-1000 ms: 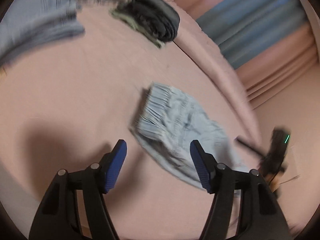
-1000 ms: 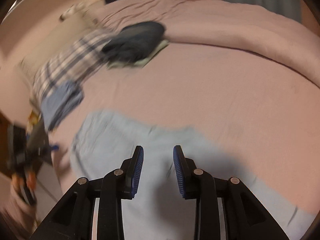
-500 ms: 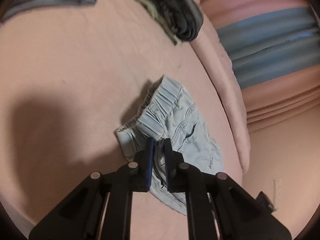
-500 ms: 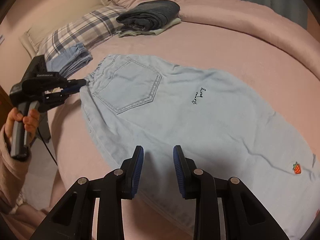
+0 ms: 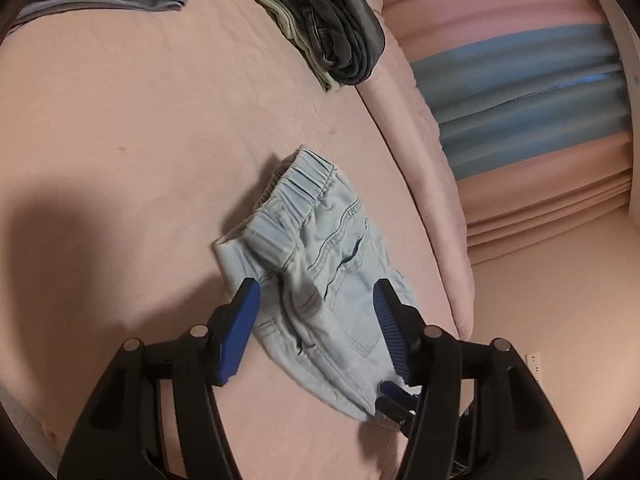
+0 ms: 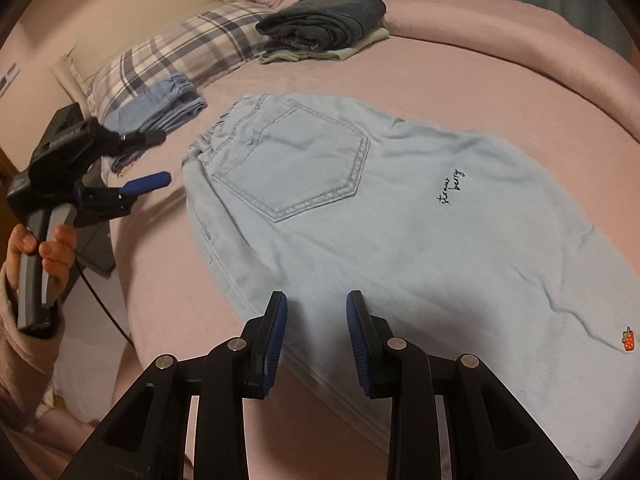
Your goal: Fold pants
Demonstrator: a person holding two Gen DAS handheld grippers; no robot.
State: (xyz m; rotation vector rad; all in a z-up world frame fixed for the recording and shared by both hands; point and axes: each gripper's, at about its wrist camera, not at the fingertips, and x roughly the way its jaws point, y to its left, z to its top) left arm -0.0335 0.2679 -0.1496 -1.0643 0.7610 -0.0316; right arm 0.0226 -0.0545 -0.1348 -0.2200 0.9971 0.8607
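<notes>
Pants: my light blue pants (image 6: 400,216) lie spread flat on the pink bed (image 6: 460,80), back pocket up, waistband toward my left gripper, legs running off to the right of the right wrist view.
Left gripper: my left gripper (image 5: 316,300) stands released, its jaws apart over the waistband end; half a second ago they were pinched together on that bunched corner, and they have just been opening. The denim lies between the blue pads, and I see neither pad pressing it.
Waistband: the elastic edge (image 5: 296,184) sits rumpled on the sheet, much as it did while I gripped it, only now let go.
Left hand: in the right wrist view my hand (image 6: 40,252) grips the handle, and the gripper's tips stand just beside the waistband, apart from it, where before they met it.
Right gripper: my right gripper (image 6: 316,308) hovers over the near edge of the pants with its jaws partly apart, the same gap as a second ago, nothing clasped; it sits lower and closer to the cloth.
Others: dark folded clothes (image 6: 324,20), a folded blue pile (image 6: 160,104) and a plaid pillow (image 6: 176,48) lie at the head of the bed, unchanged.
</notes>
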